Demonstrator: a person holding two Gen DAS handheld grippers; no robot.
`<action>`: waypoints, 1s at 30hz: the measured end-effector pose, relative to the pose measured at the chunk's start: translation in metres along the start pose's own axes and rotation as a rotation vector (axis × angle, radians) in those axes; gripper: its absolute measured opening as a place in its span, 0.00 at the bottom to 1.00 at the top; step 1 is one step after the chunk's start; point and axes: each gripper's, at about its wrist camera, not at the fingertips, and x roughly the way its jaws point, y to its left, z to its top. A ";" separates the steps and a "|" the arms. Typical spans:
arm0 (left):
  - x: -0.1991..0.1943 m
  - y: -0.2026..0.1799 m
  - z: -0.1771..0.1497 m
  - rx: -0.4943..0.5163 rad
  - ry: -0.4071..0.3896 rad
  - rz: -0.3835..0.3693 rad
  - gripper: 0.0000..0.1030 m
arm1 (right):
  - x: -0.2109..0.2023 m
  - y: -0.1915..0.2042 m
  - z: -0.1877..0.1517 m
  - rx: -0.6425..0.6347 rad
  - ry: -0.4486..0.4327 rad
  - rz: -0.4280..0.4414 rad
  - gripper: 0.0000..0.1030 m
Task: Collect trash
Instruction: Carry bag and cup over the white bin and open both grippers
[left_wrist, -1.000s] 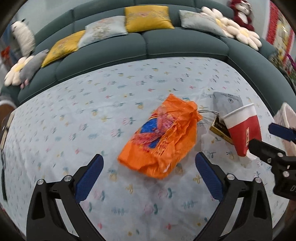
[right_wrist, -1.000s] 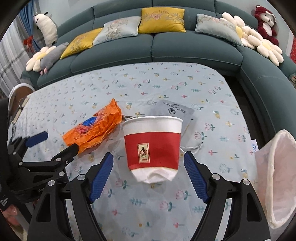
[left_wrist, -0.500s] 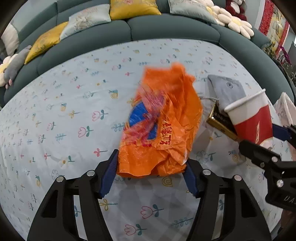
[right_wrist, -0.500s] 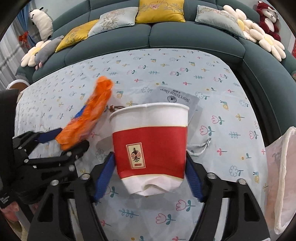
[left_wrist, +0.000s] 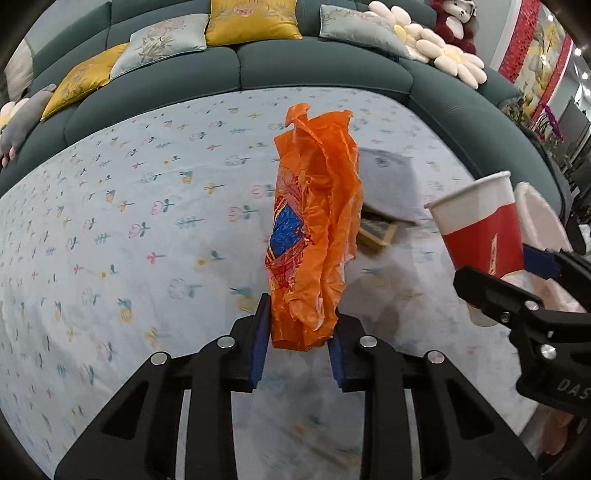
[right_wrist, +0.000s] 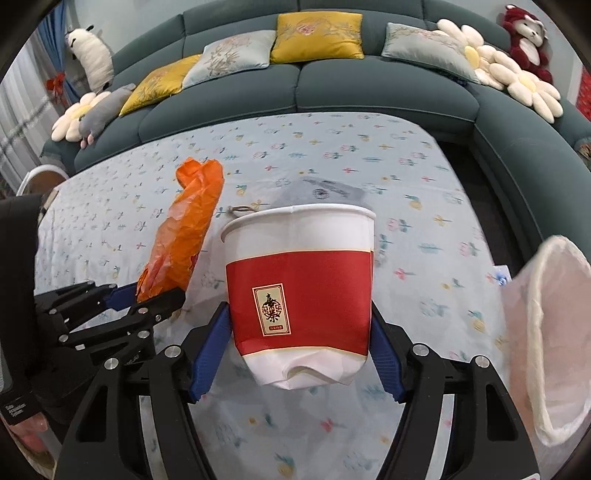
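**A:** What are you holding right now?

**B:** My left tool (left_wrist: 297, 338) has just been closing, and it is now clamping the bottom edge of the orange plastic bag (left_wrist: 314, 229), which is hanging in the air above the tabletop (left_wrist: 110, 240). My right tool (right_wrist: 299, 345) is squeezing the red-and-white paper cup (right_wrist: 299, 284) near its base, also lifted clear of the tabletop. The cup is just to the right of the orange bag.

**B:** What I'm worrying about is that cup. Its bottom is already buckling between the pads, so any harder squeeze is likely going to crush it, and it could pop out. The bag is thin and slick; I'm only pinching its lower end, so I judge it could slide free while I'm swinging it over.

**A:** Swinging it where?

**B:** To the white-lined bin (right_wrist: 550, 339), right of the cup, off the tabletop's edge. Its rim looks soft, so a careless drop could miss it.

**A:** And around you?

**B:** A pale blue flowered cloth is covering the tabletop. Behind the cup a grey pouch (left_wrist: 388, 184) and a gold-edged box (left_wrist: 376, 230) are still lying on it. Beyond that a curved teal sofa (right_wrist: 332, 85) is carrying yellow and grey cushions, daisy pillows and plush toys.
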 end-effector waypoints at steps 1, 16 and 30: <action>-0.005 -0.006 -0.001 -0.001 -0.006 -0.008 0.26 | -0.006 -0.006 -0.002 0.010 -0.005 -0.003 0.65; -0.052 -0.114 -0.005 0.047 -0.059 -0.089 0.26 | -0.088 -0.087 -0.032 0.117 -0.110 -0.058 0.65; -0.065 -0.220 -0.005 0.180 -0.071 -0.150 0.26 | -0.147 -0.182 -0.072 0.267 -0.191 -0.142 0.65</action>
